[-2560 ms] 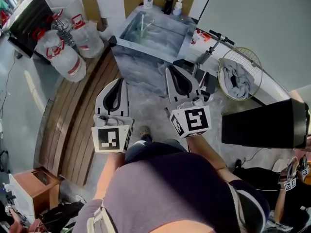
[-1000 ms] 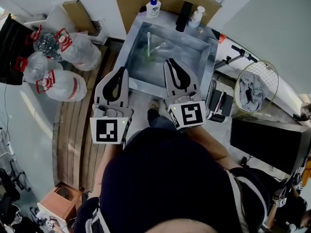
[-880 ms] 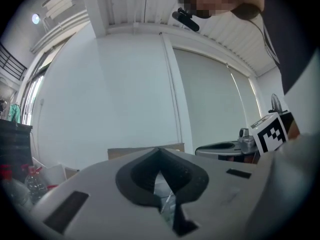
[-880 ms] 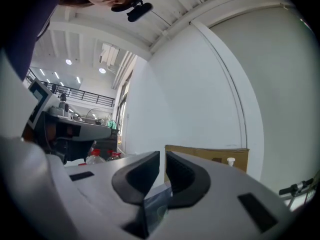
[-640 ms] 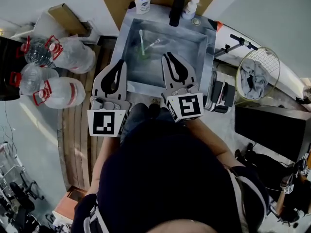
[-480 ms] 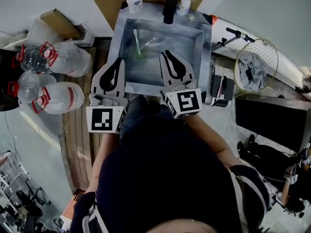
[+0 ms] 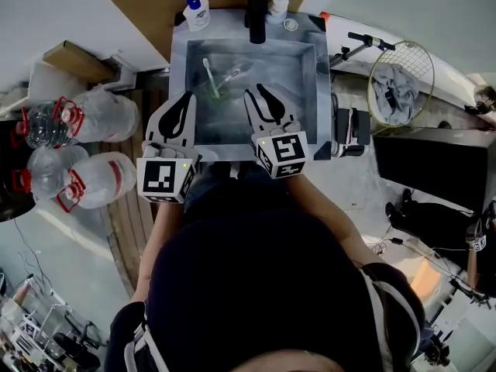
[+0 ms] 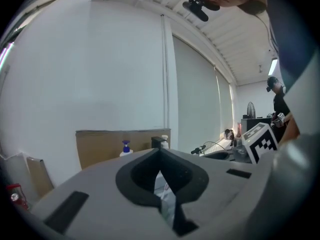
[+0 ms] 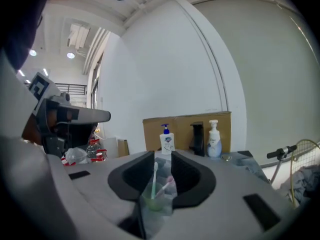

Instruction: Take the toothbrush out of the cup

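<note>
A translucent green cup [image 7: 211, 93] stands in the grey sink [image 7: 324, 76], left of its middle. A white toothbrush [image 7: 207, 71] stands upright in it, and a pinkish one [image 7: 232, 74] leans to the right. My right gripper [image 7: 255, 92] hovers over the sink's front half, right of the cup, open. In the right gripper view the cup [image 9: 154, 202] and the white toothbrush [image 9: 154, 177] show through the gap of that gripper [image 9: 162, 157], some way ahead. My left gripper [image 7: 187, 98] is shut at the sink's front left; in its own view this left gripper [image 8: 160, 151] holds nothing.
On the sink's back ledge stand a blue-capped soap bottle [image 7: 196, 12], a black faucet [image 7: 256, 12] and a white pump bottle [image 7: 280, 4]. Water jugs [image 7: 101, 118] lie on the floor at left. A racket with cloth [image 7: 399, 80] and a black box [image 7: 434, 161] are at right.
The person has walked up to the sink. Both grippers have moved from over the floor to over the sink's front edge, closer to the cup. Nothing was grasped.
</note>
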Available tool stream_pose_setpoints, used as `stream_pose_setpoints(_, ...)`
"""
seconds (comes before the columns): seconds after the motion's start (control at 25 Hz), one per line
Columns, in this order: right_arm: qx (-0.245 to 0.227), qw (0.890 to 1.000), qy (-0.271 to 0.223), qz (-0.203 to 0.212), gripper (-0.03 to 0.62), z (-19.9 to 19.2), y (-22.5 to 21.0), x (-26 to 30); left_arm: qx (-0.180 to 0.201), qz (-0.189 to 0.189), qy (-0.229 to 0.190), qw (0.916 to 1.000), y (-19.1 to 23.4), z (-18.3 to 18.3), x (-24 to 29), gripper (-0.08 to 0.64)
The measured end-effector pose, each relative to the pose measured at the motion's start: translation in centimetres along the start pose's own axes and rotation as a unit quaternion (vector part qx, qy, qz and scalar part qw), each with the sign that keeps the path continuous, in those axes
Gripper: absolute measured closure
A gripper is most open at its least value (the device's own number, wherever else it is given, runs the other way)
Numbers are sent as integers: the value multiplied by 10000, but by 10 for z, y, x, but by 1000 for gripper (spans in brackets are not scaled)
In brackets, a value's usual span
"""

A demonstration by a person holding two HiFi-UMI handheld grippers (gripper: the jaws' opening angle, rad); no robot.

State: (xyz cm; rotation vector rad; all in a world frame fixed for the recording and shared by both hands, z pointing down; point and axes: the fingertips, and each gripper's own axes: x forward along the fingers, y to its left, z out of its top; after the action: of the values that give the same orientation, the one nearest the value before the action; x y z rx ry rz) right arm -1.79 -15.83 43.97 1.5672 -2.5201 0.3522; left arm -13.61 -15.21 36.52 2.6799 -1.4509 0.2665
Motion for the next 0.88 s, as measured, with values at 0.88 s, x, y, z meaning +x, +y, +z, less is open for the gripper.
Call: stream_pose_setpoints(0.88, 2299, 9522, 2010, -52, 492, -147, -14, 116, -19, -331, 667, 9972, 51, -42, 46, 538)
